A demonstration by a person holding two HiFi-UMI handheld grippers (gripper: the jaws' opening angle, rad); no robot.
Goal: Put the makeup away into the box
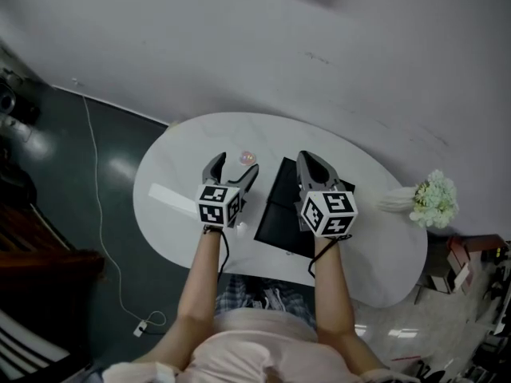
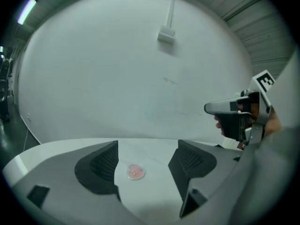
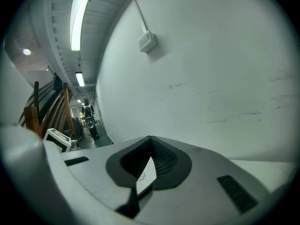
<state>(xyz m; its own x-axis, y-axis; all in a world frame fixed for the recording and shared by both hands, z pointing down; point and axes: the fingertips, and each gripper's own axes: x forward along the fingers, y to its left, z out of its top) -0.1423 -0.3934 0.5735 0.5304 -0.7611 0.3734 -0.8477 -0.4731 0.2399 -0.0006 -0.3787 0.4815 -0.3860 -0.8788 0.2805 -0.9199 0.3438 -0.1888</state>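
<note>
A small pink heart-shaped makeup compact [image 1: 247, 158] lies on the white oval table [image 1: 176, 174], just ahead of my left gripper [image 1: 237, 164]. That gripper is open and empty; in its own view the compact [image 2: 136, 172] sits on the table between and beyond the jaws of the left gripper [image 2: 146, 157]. A flat black box [image 1: 279, 204] lies at the table's middle. My right gripper [image 1: 306, 158] hovers over the box's far edge. In the right gripper view its jaws [image 3: 149, 139] meet at the tips with nothing held.
A white flower bunch [image 1: 431, 199] lies at the table's right end. A white strip [image 1: 170, 195] rests left of my left gripper. A grey wall stands right behind the table. A cable [image 1: 120, 286] trails on the dark floor at left.
</note>
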